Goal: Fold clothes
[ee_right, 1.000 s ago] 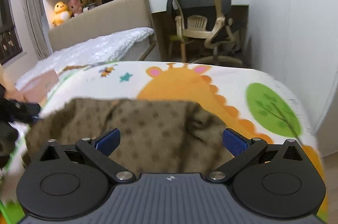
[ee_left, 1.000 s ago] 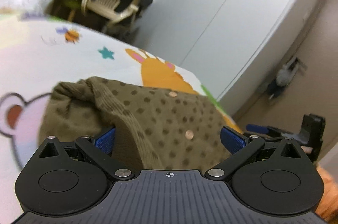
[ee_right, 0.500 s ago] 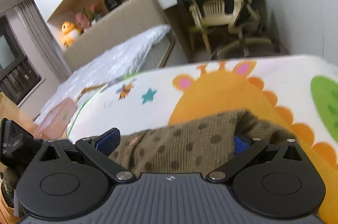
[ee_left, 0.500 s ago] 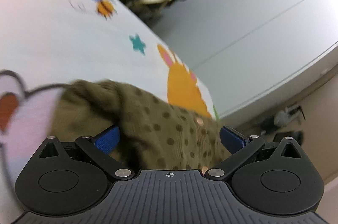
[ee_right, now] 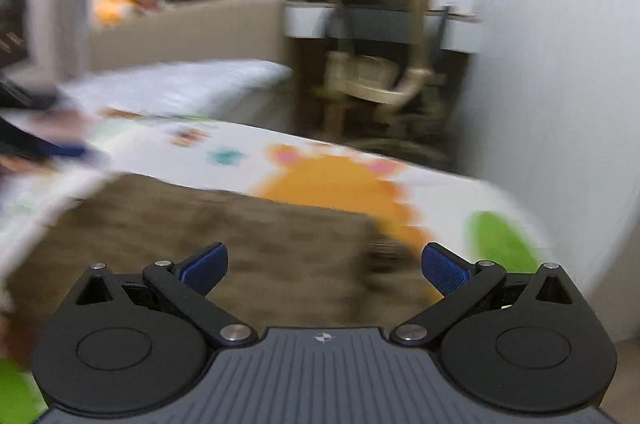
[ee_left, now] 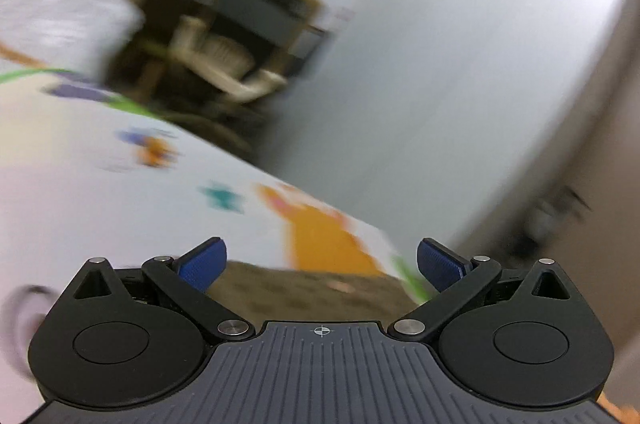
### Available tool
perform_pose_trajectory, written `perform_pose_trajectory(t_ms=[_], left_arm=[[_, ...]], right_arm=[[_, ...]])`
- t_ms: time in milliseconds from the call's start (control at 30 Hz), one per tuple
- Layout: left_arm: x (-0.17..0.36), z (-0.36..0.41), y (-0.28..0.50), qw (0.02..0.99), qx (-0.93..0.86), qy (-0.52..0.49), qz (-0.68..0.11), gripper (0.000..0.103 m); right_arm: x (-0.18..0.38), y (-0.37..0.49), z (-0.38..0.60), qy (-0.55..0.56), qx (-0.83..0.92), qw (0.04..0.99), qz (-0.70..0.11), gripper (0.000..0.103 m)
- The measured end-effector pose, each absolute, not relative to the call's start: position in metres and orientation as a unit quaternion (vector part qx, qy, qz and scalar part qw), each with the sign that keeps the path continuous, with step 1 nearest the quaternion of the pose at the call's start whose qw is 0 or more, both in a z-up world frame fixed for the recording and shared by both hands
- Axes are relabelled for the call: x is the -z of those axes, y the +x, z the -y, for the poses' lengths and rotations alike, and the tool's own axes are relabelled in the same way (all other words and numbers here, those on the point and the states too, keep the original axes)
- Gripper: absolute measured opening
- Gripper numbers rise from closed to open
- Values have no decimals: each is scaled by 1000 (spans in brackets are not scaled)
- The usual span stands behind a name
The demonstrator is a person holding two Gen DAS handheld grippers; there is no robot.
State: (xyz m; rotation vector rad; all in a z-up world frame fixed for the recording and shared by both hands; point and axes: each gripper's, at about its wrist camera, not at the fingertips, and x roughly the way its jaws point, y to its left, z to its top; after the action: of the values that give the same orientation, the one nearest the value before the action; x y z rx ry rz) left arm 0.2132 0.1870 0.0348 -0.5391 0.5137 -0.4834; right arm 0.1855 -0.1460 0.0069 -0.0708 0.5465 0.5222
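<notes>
An olive-brown dotted garment (ee_right: pixel 224 236) lies folded on a cartoon-print play mat (ee_right: pixel 240 151). In the right wrist view it fills the area just ahead of my right gripper (ee_right: pixel 324 264), which is open and empty above it. In the left wrist view only a strip of the garment (ee_left: pixel 312 292) shows low between the blue pads of my left gripper (ee_left: pixel 320 262), which is open and empty too. Both views are motion-blurred.
A beige office chair (ee_right: pixel 372 79) and desk stand beyond the mat's far edge. A bed with white bedding (ee_right: pixel 180 91) is at the back left. A white wardrobe wall (ee_left: pixel 460 83) runs along the right side. The other gripper (ee_right: pixel 36 139) shows at the right view's left edge.
Both grippers have let go of the garment and pulled back and up. The garment now lies flat on the mat, lower in both views.
</notes>
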Motion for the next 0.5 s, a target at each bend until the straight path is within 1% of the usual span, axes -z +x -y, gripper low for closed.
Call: perform_pose_trajectory(t_ms=[67,167,267,367,400,500], left_arm=[[-20,-161,224,890,254,-253,-282,103],[15,-141,243,878,212,-244,-354,103],[26,-136,234,892,199,-198,-353,103],[17,-135,212,907,186,-128,-354,103],[16,-135,203,913,179,-99,-353,103],[9,-139,172,924,164,-54,-340,103]], right_arm=[[3,176,130,-40,-291,912,-287,103],[27,166,111,-89,-283,899,-322,103],[37,147,111,-124,-275,898,-320,103],[30,145,125,-113,-269,899,-326,103],[24,144,130,-108,-268,902,-321,103],[8,146,133,-94,-264,915,-292,103]])
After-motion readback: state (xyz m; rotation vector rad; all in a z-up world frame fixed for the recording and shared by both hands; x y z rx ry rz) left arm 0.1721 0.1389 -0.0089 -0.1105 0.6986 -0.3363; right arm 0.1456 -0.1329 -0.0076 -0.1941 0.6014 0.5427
